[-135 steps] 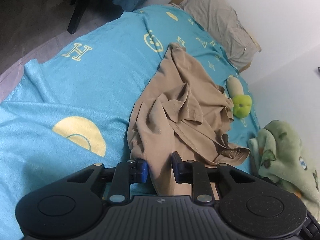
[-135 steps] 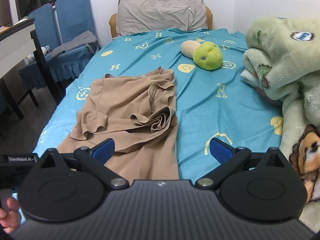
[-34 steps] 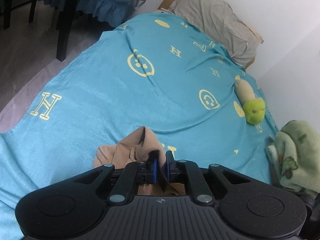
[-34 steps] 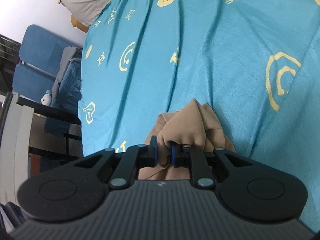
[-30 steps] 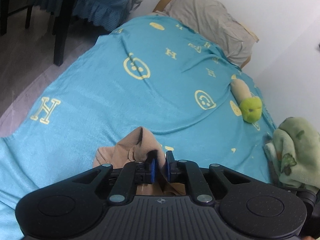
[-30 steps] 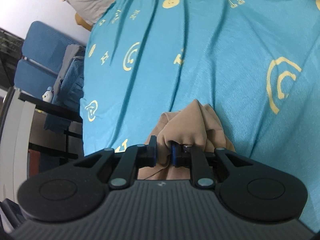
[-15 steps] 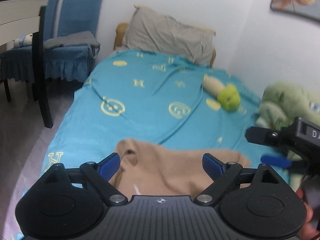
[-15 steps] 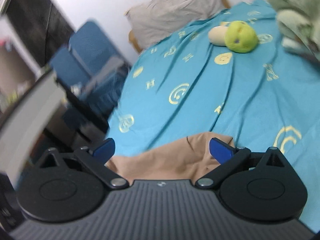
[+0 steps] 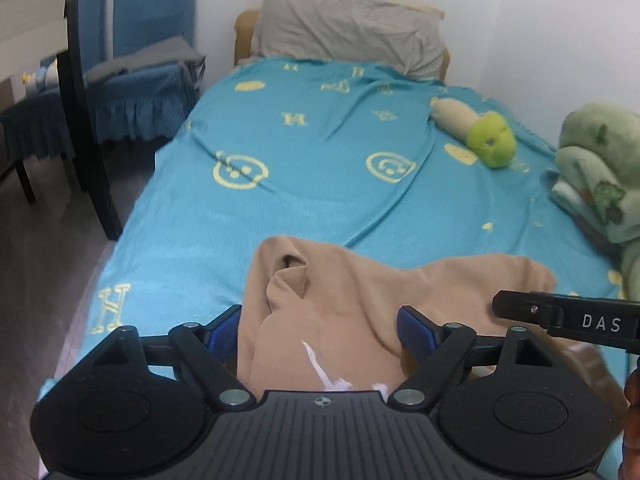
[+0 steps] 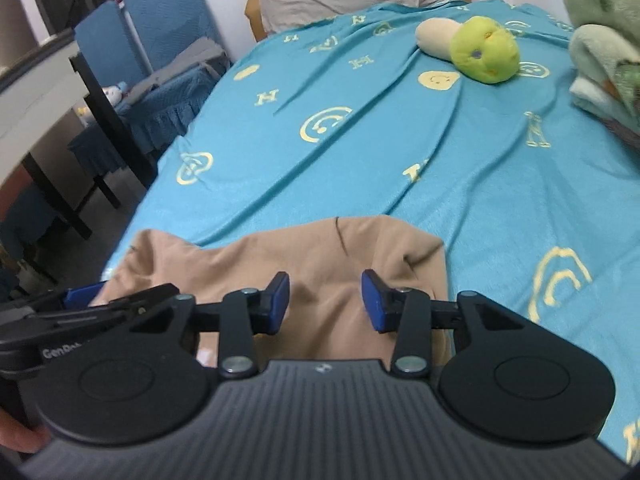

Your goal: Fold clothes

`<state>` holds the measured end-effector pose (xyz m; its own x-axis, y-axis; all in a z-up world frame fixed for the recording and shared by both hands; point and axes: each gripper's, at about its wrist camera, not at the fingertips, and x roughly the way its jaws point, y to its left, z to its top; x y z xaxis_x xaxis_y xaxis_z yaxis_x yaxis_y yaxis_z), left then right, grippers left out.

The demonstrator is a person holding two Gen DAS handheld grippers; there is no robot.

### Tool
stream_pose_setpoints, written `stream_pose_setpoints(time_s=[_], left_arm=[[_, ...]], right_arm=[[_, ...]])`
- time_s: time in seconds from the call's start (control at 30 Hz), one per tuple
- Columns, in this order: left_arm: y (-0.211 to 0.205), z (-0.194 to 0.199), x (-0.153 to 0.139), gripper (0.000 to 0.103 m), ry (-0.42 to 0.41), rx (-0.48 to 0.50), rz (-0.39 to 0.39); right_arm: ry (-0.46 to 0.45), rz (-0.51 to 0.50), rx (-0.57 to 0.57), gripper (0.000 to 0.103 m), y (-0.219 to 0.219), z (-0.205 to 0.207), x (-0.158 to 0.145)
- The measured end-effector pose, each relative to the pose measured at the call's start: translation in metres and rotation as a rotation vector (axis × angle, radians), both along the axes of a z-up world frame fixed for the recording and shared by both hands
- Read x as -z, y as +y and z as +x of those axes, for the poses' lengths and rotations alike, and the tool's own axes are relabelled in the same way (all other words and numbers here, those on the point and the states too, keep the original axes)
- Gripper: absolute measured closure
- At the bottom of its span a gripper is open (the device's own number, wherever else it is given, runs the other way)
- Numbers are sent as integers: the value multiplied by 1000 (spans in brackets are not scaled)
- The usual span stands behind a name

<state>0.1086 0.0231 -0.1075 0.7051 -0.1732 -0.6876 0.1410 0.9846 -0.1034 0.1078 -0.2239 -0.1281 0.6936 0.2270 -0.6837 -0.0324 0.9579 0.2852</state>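
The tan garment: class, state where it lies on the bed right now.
In both wrist views the tan garment lies spread at the near end of the blue bedsheet, just ahead of both open grippers.

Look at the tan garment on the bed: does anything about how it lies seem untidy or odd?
Yes. The tan garment lies across the near end of the blue bedspread, but a pocket of fabric is puckered up at its left side rather than flat. Both tongs, left and right, are open above it.

It was a home bedroom: bed (image 9: 320,184) with teal smiley-print cover, grey pillow (image 9: 348,28) at the headboard, plush toy (image 9: 490,138), folded green blanket (image 9: 596,172), blue-covered chairs (image 9: 148,40) beside it.
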Motion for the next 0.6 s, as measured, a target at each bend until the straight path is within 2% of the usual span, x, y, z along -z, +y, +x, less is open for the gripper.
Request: stream_pose_setpoints(time_s=[0.13,0.27,0.4,0.6], left_arm=[[3,-31,-21,19,-14,10,-27],[-1,-45,-17,19,11,7,4],[-5,-58,-12,19,39,4,40],[-12,-77,-5,17,80,-1,93]], right_arm=[[-20,-16,3,59,3,-33,-19],[-56,-71,-18,58,10,-64,-31],[-27,-82,-1,60,11,-77,-26],[48,-134,5,60,19,-70,-3]])
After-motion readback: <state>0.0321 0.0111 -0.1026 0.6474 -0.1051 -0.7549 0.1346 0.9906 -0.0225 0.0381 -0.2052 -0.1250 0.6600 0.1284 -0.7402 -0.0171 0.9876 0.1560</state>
